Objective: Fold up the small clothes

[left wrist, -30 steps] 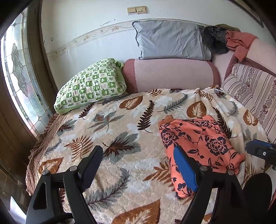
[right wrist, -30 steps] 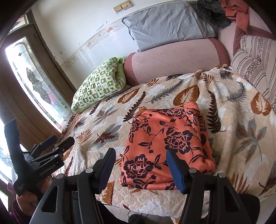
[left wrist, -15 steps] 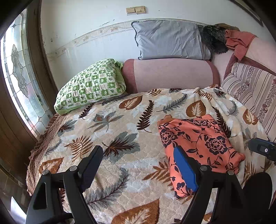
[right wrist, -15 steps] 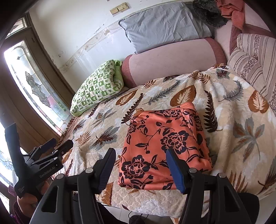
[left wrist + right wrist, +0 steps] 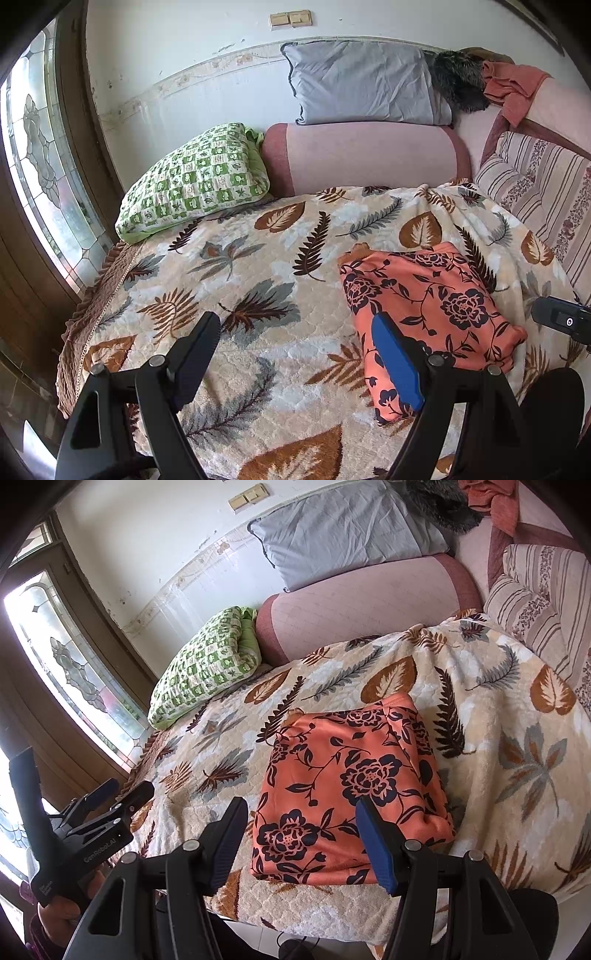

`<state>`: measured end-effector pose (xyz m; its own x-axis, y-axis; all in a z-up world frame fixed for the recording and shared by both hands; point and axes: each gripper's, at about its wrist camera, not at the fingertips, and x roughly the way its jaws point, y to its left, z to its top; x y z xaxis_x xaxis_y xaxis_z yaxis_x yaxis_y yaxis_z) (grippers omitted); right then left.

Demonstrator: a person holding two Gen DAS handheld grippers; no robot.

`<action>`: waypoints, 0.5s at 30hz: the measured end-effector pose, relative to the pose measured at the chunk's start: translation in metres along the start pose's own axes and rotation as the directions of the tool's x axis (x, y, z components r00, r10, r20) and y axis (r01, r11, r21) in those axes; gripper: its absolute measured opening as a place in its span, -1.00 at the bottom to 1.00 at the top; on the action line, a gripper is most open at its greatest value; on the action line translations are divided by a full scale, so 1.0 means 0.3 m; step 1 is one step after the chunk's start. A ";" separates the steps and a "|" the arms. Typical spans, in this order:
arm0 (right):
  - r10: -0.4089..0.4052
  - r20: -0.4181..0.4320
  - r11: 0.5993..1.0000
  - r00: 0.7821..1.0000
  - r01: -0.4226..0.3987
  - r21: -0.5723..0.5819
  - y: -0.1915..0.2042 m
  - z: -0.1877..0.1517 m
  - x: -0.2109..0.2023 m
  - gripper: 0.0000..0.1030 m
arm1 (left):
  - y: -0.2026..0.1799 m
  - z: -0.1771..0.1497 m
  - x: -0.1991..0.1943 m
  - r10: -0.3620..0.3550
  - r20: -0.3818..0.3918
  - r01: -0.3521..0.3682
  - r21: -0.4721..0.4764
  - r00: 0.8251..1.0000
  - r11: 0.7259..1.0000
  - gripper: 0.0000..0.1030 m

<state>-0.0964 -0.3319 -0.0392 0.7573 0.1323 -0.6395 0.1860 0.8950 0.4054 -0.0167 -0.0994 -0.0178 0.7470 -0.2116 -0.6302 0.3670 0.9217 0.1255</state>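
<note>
The garment (image 5: 354,794) lies as a neat, roughly square packet on the bed (image 5: 498,709), near the bed's front edge and well apart from the green pillow (image 5: 207,672). It looks folded already, so the step in hand is probably a last check or tidy. To do that well, press the loose edges flat without dragging the packet, since any sideways tug on a top layer would likely undo the fold.

The left gripper (image 5: 295,354) is released, jaws spread wide, hovering over the blanket just left of the garment and holding nothing. The right gripper (image 5: 299,834) is also released and empty, poised above the garment's near edge.

The garment is thin, smooth, slightly glossy orange cloth with dark flowers; it probably slides easily on itself. The blanket beneath is plush and quilted, leaf-printed, likely grippy enough to hold the bottom layer. Corners of the packet are softly rounded, the near-right one puffed.
</note>
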 end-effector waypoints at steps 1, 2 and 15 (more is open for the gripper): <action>0.000 0.000 1.000 1.000 0.000 0.001 0.000 0.000 -0.001 0.25 | 0.000 -0.001 0.000 0.000 0.000 0.000 0.000 1.000 1.000 0.63; 0.000 0.001 1.000 1.000 0.000 0.001 0.000 0.001 -0.002 0.25 | -0.001 0.003 0.001 0.001 0.000 -0.001 0.000 1.000 1.000 0.63; 0.000 0.009 1.000 1.000 0.000 0.024 -0.032 -0.001 0.001 0.25 | -0.001 -0.008 0.018 -0.006 -0.014 0.006 0.015 1.000 1.000 0.64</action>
<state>-0.0981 -0.3403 -0.0433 0.7628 0.1281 -0.6338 0.2013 0.8844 0.4211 -0.0141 -0.1001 -0.0232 0.7373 -0.2128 -0.6412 0.3797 0.9155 0.1328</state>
